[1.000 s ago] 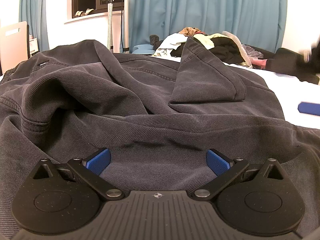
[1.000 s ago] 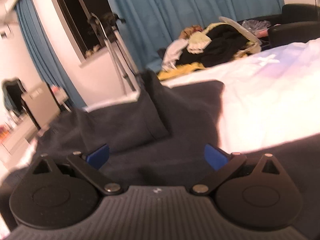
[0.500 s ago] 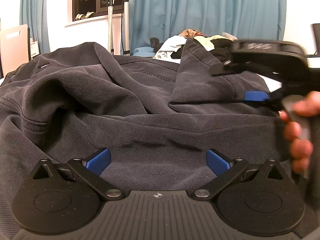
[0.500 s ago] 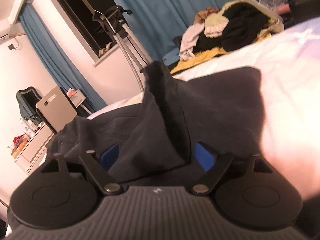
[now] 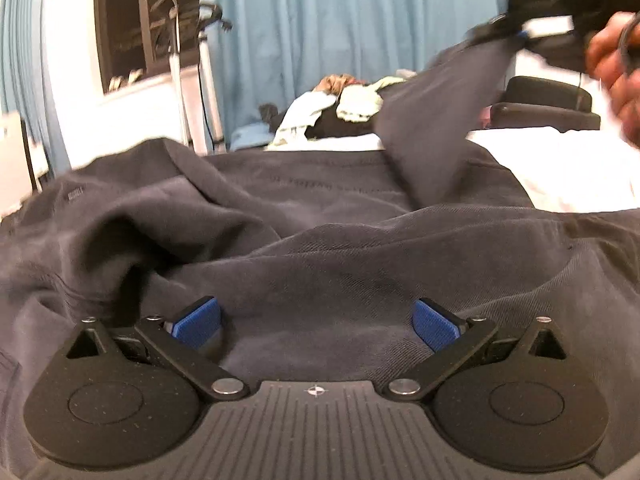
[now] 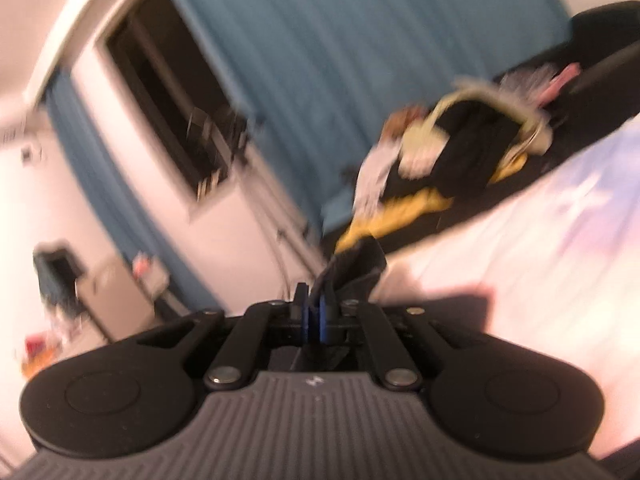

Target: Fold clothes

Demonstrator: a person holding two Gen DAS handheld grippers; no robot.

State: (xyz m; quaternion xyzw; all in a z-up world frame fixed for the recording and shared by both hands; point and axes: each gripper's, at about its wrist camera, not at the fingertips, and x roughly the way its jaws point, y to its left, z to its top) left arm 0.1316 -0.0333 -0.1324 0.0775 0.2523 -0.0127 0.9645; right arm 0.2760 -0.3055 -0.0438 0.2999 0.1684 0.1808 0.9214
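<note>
A dark grey garment lies rumpled across the white bed. My left gripper hovers low over its near folds, open, with cloth under the blue pads but nothing pinched. At the upper right of the left wrist view my right gripper, held by a hand, is shut on the garment's flap and holds it lifted off the bed. In the right wrist view the blue pads of my right gripper press together on a bunch of dark cloth.
A heap of mixed clothes lies past the bed against teal curtains. A metal stand rises by the dark window at the left. A black chair sits at the far right. The right wrist view is motion-blurred.
The right gripper came in from the right, closed on the upstanding flap of the garment and raised it up and to the right. The left gripper stayed open over the cloth.
</note>
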